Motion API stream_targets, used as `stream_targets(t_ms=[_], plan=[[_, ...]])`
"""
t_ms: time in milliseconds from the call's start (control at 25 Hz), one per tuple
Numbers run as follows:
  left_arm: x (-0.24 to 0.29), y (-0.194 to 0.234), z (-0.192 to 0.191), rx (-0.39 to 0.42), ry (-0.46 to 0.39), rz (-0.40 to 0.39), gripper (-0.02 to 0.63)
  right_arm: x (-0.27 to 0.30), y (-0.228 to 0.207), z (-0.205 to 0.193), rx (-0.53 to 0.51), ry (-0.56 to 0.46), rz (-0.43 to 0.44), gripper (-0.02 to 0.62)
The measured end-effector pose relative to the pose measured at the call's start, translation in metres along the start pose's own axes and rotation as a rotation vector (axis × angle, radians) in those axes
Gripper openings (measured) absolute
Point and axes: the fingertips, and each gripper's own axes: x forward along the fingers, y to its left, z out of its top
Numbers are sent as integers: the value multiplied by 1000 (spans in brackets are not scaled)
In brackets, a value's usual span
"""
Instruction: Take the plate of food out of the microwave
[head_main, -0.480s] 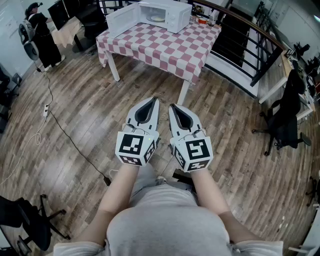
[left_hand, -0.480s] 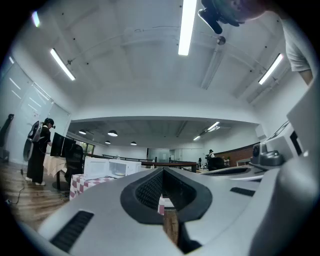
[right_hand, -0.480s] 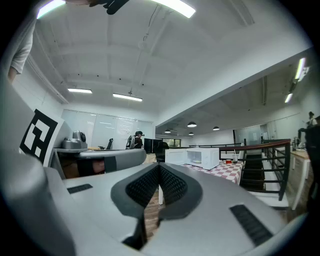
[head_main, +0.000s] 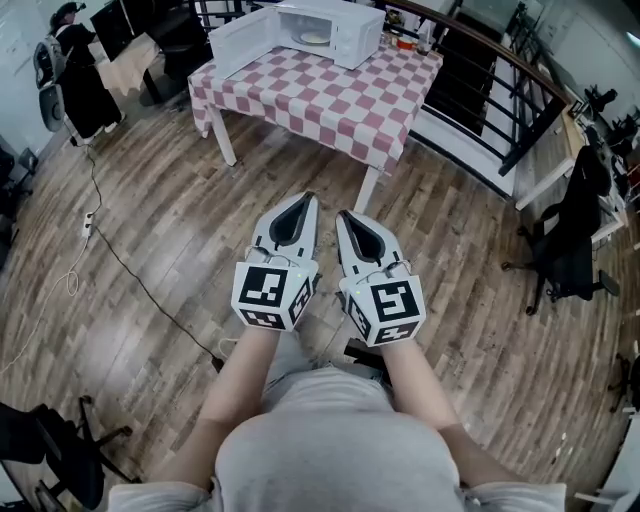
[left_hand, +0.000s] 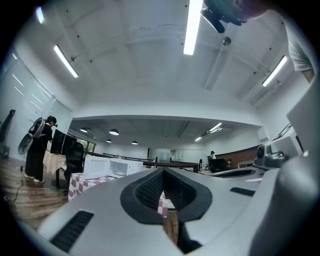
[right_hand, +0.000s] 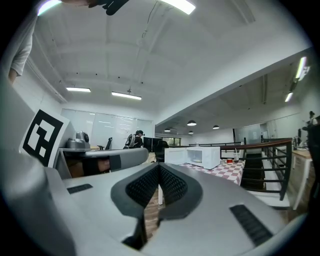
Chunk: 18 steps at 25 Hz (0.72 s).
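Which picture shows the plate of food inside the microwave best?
The head view: it looks down into the open white microwave, so the pale plate of food shows inside. Both gripper views show that microwave far off and small, its plate hardly visible.

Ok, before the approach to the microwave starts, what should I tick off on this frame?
1. Door of the microwave open: ok.
2. Plate visible inside: ok. What lies on it: cannot tell.
3. Left gripper free: ok, shut with nothing in it.
4. Right gripper free: ok, shut with nothing in it.
5. Grippers within reach of the table: not ok, they hang well short of it.
6. Cable off the direct path: ok, it runs off to the left.
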Motion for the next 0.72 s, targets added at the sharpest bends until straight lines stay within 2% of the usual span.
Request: stream_targets(t_ms=[720], plan=[[86, 100, -3, -19, 19, -54, 3, 131, -21, 1, 22, 10, -53, 26]])
